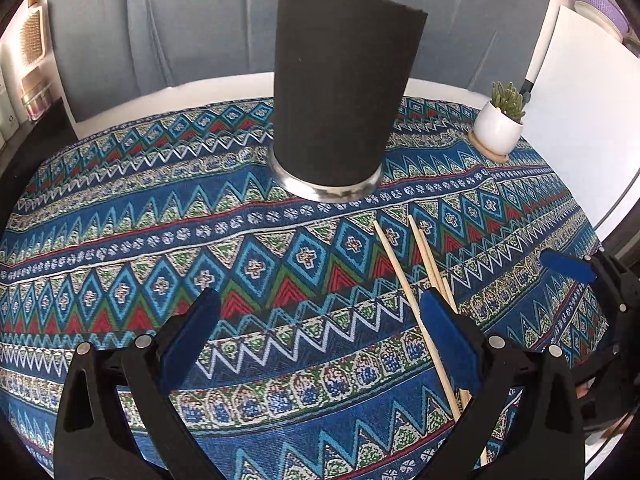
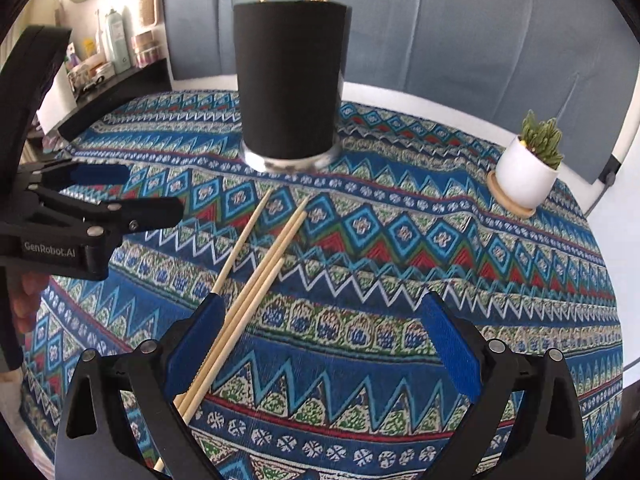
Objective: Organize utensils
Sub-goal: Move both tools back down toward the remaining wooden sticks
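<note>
A black cylindrical holder (image 1: 340,92) with chopstick tips sticking out stands on the patterned tablecloth; it also shows in the right wrist view (image 2: 290,76). Several loose wooden chopsticks (image 2: 256,276) lie on the cloth in front of it, running under my right gripper's left finger; they also show in the left wrist view (image 1: 416,292) by the left gripper's right finger. My left gripper (image 1: 320,324) is open and empty above the cloth. My right gripper (image 2: 320,328) is open and empty. The left gripper also shows at the left of the right wrist view (image 2: 136,192).
A small plant in a white pot (image 1: 500,128) on a wooden coaster stands at the right; it also shows in the right wrist view (image 2: 528,172). A white board (image 1: 584,120) leans at the right. A grey sofa back (image 2: 440,40) lies behind the table. Shelves with bottles (image 2: 116,44) are at left.
</note>
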Action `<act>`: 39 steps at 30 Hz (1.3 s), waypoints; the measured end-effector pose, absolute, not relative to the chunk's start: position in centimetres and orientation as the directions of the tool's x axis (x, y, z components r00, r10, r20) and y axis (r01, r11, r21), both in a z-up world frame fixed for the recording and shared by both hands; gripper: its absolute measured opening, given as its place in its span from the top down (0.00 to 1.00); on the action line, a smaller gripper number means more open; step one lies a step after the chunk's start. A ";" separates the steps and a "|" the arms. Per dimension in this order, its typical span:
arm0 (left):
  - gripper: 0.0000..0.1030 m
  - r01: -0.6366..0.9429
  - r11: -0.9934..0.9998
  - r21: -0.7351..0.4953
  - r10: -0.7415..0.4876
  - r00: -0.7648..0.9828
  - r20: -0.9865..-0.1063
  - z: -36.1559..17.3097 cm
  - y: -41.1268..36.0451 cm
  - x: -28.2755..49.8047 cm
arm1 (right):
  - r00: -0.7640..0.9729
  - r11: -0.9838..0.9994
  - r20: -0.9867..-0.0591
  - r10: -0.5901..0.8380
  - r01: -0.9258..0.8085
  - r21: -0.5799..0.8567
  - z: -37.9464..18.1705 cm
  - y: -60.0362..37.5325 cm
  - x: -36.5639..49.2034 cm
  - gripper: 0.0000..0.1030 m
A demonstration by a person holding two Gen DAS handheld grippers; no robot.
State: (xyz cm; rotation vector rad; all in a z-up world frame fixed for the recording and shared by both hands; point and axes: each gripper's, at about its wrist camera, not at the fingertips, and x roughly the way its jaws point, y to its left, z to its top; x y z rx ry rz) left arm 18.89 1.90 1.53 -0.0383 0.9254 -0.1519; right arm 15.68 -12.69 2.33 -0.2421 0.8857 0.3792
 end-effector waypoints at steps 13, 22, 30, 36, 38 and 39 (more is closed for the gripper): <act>0.06 0.167 0.980 -0.111 -0.185 0.542 -0.820 -1.0 -0.3 20.3 | 0.548 0.905 -0.797 0.253 -0.426 -0.006 -0.5 -12.1 14.0 0.08; 0.05 0.233 0.972 0.028 -0.114 0.576 -0.810 -2.2 -2.2 19.7 | 0.579 0.910 -0.796 0.180 -0.405 -0.089 -0.3 -12.4 13.6 0.08; 0.06 0.234 0.972 0.016 -0.124 0.572 -0.811 -2.2 -2.0 19.7 | 0.620 0.924 -0.761 0.190 -0.375 -0.075 0.9 -14.5 13.2 0.08; 0.05 0.235 0.972 0.014 -0.126 0.571 -0.811 -2.2 -2.1 19.8 | 0.554 0.941 -0.811 0.186 -0.339 -0.016 -0.6 -15.9 14.9 0.08; 0.05 0.234 0.972 0.013 -0.126 0.571 -0.811 -2.2 -2.1 19.7 | 0.529 0.942 -0.820 0.218 -0.333 0.036 -0.7 -16.6 15.4 0.07; 0.05 0.234 0.972 0.014 -0.126 0.571 -0.811 -2.2 -2.1 19.7 | 0.531 0.944 -0.820 0.213 -0.329 0.032 -0.7 -16.6 15.5 0.07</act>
